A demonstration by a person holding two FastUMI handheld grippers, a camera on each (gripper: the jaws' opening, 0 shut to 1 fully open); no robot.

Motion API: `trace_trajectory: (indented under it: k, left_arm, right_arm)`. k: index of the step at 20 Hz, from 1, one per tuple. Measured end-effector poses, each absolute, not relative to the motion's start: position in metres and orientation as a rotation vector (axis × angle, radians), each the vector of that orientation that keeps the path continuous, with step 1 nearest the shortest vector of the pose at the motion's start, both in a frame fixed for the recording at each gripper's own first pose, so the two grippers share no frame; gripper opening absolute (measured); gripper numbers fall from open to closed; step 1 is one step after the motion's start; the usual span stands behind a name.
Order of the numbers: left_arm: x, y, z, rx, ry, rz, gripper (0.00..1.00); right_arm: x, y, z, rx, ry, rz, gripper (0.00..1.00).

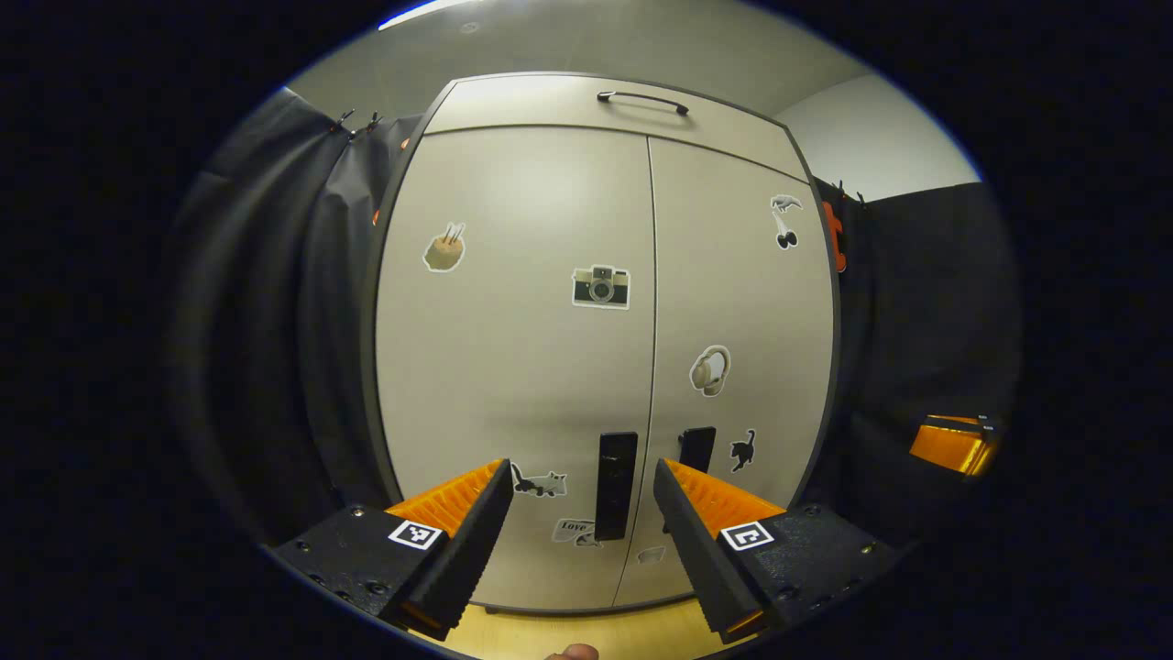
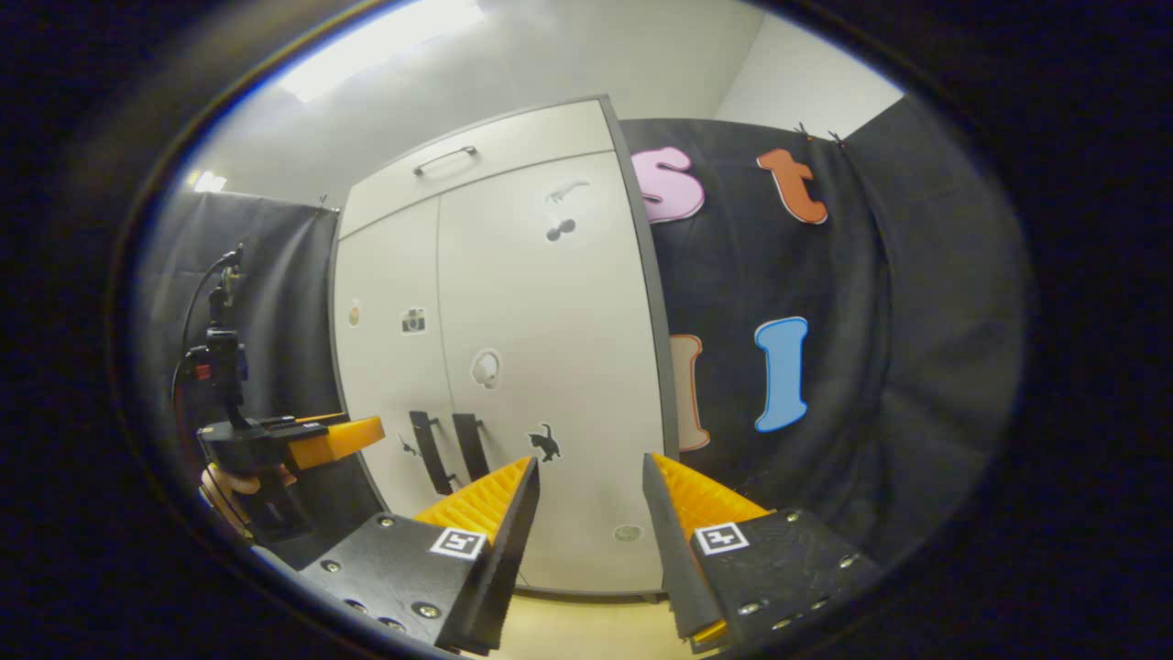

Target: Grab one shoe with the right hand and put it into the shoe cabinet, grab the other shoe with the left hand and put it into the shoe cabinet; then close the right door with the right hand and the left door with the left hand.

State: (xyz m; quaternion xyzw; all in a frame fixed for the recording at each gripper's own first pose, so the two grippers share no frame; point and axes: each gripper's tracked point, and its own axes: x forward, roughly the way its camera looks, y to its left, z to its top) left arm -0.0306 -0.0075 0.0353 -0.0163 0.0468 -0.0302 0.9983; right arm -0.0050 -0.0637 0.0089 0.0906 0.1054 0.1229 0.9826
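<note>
A pale shoe cabinet (image 1: 550, 367) with stickers stands straight ahead in the left gripper view, both doors flush with the front. Its left door handle (image 1: 615, 484) and right door handle (image 1: 696, 447) are dark vertical bars. My left gripper (image 1: 582, 495) is open, a short way in front of the handles, holding nothing. In the right gripper view the same cabinet (image 2: 541, 348) stands to the left of centre, and my right gripper (image 2: 589, 490) is open and holds nothing. The left gripper (image 2: 312, 440) with a hand on it shows at the left there. The right gripper (image 1: 953, 445) shows at the right edge of the left gripper view.
Black cloth hangs on both sides of the cabinet (image 1: 293, 321). A drawer with a bar handle (image 1: 641, 99) tops the doors. Light wooden floor (image 1: 586, 632) runs under the cabinet's base.
</note>
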Motion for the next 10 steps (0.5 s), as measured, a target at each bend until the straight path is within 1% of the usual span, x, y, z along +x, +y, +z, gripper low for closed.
trace_trajectory:
  k: [1, 2, 3, 4, 5, 6, 7, 8, 10]
  left_arm:
    - [-0.042, -0.009, 0.042, -0.028, 0.089, -0.048, 0.94]
    - [-0.053, -0.012, 0.047, -0.031, 0.085, -0.039, 0.91]
    - [-0.062, -0.015, 0.051, -0.037, 0.084, -0.032, 0.94]
    - [-0.072, -0.019, 0.055, -0.044, 0.082, -0.025, 0.95]
    - [-0.079, -0.024, 0.060, -0.046, 0.073, -0.022, 0.91]
    - [-0.086, -0.027, 0.063, -0.044, 0.067, -0.014, 0.94]
    - [-0.093, -0.031, 0.065, -0.041, 0.063, -0.006, 0.91]
    - [-0.097, -0.036, 0.068, -0.038, 0.056, 0.001, 0.95]
    - [-0.107, -0.046, 0.070, -0.036, 0.050, 0.012, 0.94]
  right_arm:
    - [-0.011, -0.062, 0.017, 0.177, 0.200, 0.260, 0.65]
    - [-0.016, -0.060, 0.024, 0.171, 0.189, 0.273, 0.68]
    - [-0.021, -0.059, 0.030, 0.167, 0.178, 0.286, 0.65]
    - [-0.026, -0.058, 0.035, 0.162, 0.166, 0.300, 0.65]
    - [-0.029, -0.059, 0.038, 0.157, 0.161, 0.310, 0.68]
    - [-0.034, -0.061, 0.040, 0.152, 0.155, 0.322, 0.65]
    - [-0.037, -0.063, 0.041, 0.147, 0.153, 0.329, 0.68]
    - [-0.041, -0.066, 0.041, 0.140, 0.151, 0.338, 0.65]
    - [-0.046, -0.073, 0.042, 0.130, 0.150, 0.353, 0.65]
